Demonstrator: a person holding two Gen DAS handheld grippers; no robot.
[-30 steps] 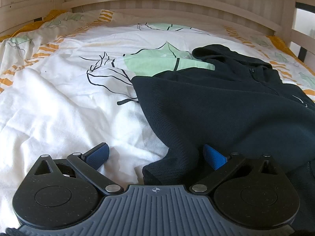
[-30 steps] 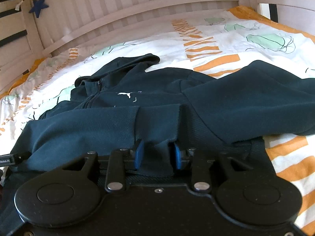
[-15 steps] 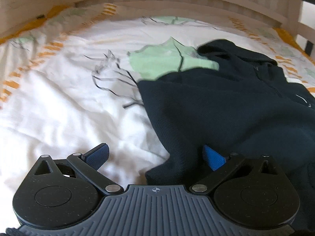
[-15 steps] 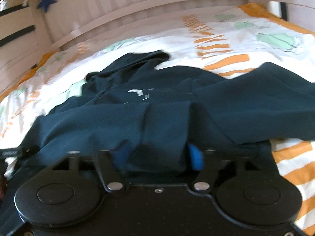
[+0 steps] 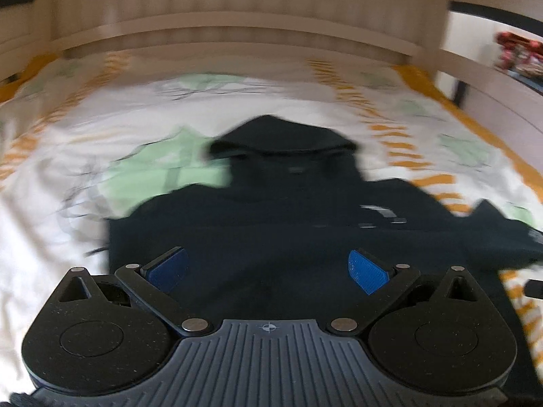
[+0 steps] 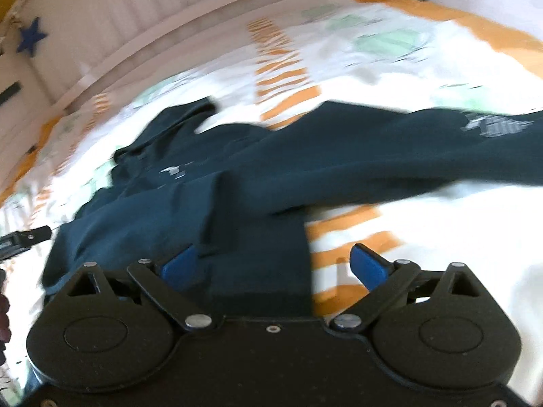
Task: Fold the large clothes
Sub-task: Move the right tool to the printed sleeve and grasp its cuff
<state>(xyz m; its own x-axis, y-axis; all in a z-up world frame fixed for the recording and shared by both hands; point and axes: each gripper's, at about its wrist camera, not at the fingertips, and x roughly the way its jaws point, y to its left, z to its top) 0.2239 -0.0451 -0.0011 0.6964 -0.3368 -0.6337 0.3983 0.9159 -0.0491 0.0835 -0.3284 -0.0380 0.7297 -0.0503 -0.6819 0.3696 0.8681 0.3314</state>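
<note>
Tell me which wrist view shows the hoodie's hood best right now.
The left wrist view: the hood sits centred, its whole outline set against the pale bedsheet, though blurred. In the right wrist view the hood is small, off to the left, seen obliquely and smeared by motion.

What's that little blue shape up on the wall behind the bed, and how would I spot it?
Start at the bed with the white, orange-striped cover, then follow the pale slatted headboard to its far left in the right-hand view. There a small dark blue star hangs. It is the only blue thing on the wall; the hoodie on the cover is much darker.
</note>
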